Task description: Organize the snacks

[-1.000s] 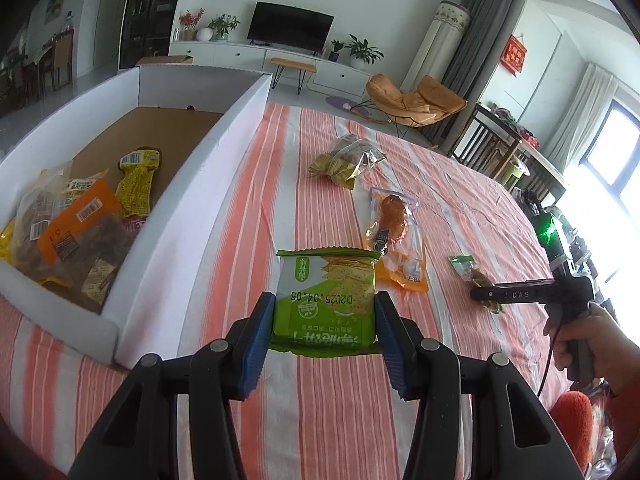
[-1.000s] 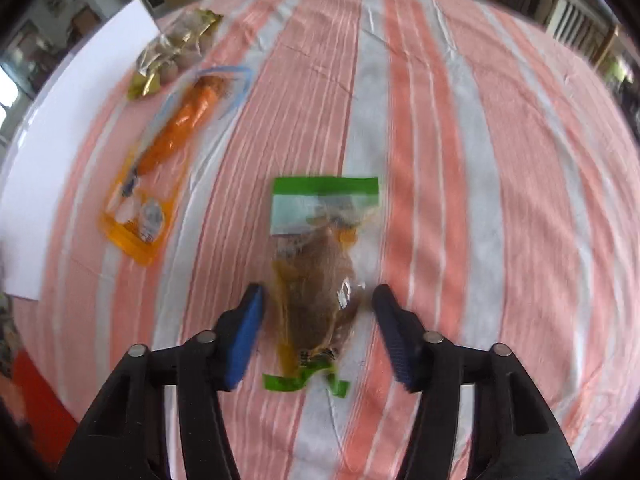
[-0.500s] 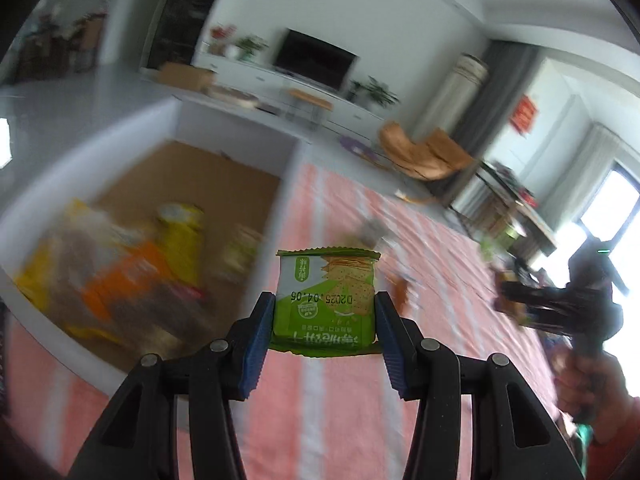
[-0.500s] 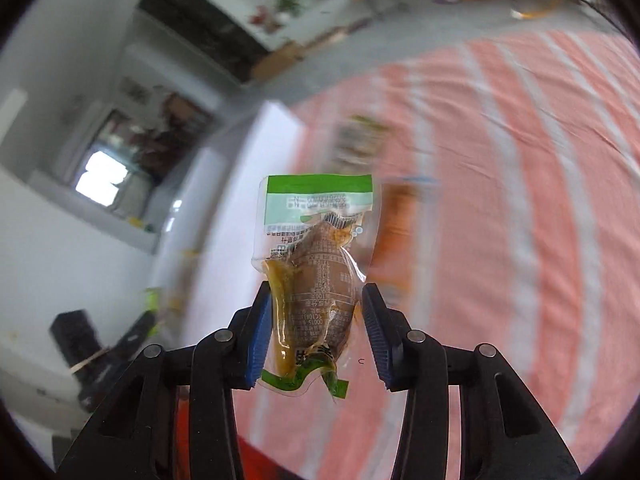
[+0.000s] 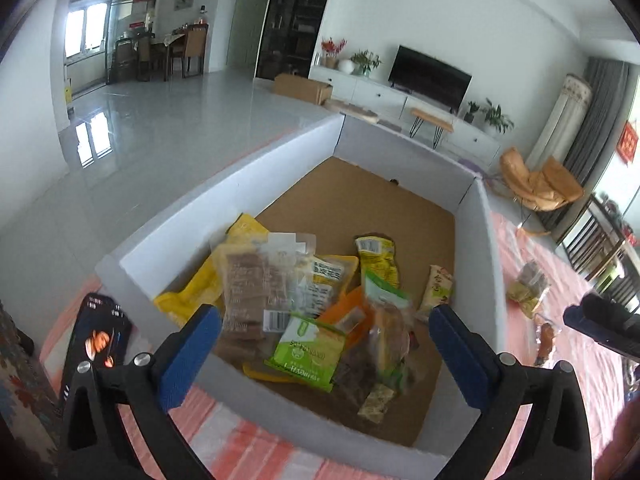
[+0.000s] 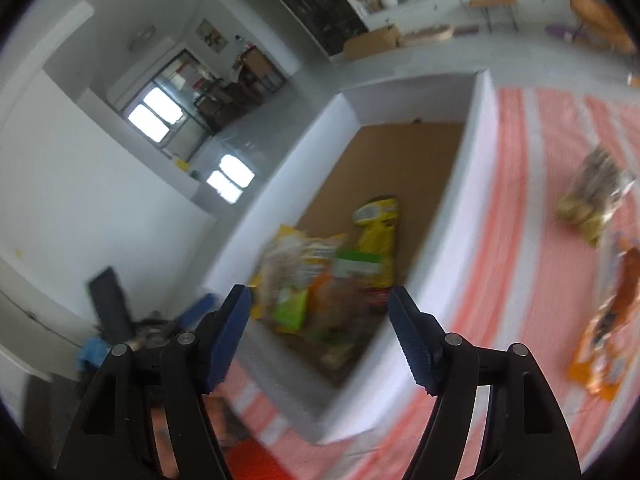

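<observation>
The left hand-held gripper is hovering over the near end of the white box, its blue pads spread wide and gripping nothing. Between them, the green cracker packet is lying on the snack pile inside the box, with the clear brown snack pouch just at its 3 o'clock. The right hand-held gripper is also gaping wide and empty, pointing at the same pile. At 3 o'clock beyond the box wall, an orange packet and a clear bag are lying on the striped tabletop
</observation>
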Motion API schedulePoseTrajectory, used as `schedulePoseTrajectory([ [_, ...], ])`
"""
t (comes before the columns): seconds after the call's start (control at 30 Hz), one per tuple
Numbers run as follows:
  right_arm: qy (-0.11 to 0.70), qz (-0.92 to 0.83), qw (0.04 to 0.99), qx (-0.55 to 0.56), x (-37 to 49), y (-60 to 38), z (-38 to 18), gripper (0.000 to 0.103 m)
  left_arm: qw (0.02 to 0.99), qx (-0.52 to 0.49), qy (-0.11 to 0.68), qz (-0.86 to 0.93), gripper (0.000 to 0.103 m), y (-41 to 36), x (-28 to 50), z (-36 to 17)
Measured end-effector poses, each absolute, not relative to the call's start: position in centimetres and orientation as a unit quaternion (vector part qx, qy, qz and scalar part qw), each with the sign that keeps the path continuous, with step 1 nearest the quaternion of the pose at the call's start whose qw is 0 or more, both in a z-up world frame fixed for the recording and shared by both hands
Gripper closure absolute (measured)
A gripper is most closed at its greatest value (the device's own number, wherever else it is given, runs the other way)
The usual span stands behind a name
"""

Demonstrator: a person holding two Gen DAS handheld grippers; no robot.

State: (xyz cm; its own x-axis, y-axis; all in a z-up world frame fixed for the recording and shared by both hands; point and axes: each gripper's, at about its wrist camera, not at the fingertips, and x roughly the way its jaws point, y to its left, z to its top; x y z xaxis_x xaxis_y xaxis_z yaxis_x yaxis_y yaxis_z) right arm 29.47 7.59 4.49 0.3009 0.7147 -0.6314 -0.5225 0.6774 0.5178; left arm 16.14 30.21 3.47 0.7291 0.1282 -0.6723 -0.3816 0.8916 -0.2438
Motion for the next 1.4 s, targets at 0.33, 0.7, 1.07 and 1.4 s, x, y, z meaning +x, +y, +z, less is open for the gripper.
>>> schedulePoseTrajectory([
  [0.33,0.402,0.132,0.897,-0.131,26.1,-12.1,-5.1,0.029,0.94,-0.149,0.307,-0.013,0.0,17.4,13.4,7.8],
  [0.7,0.434,-0.006,0.901,-0.006,24.4,-28.2,-10.1,0.028,0.911,-0.08,0.379,-0.142,0.0,2.9,13.7,4.0],
  [1.07,0.433,-0.01,0.902,0.008,25.8,-28.6,-10.8,0.019,0.884,-0.038,0.459,-0.085,0.0,1.6,16.0,-5.0],
  [1.4,0.433,-0.01,0.901,0.008,25.4,-28.6,-10.8,0.019,0.888,0.027,0.453,-0.068,0.0,0.2,17.3,-7.0],
])
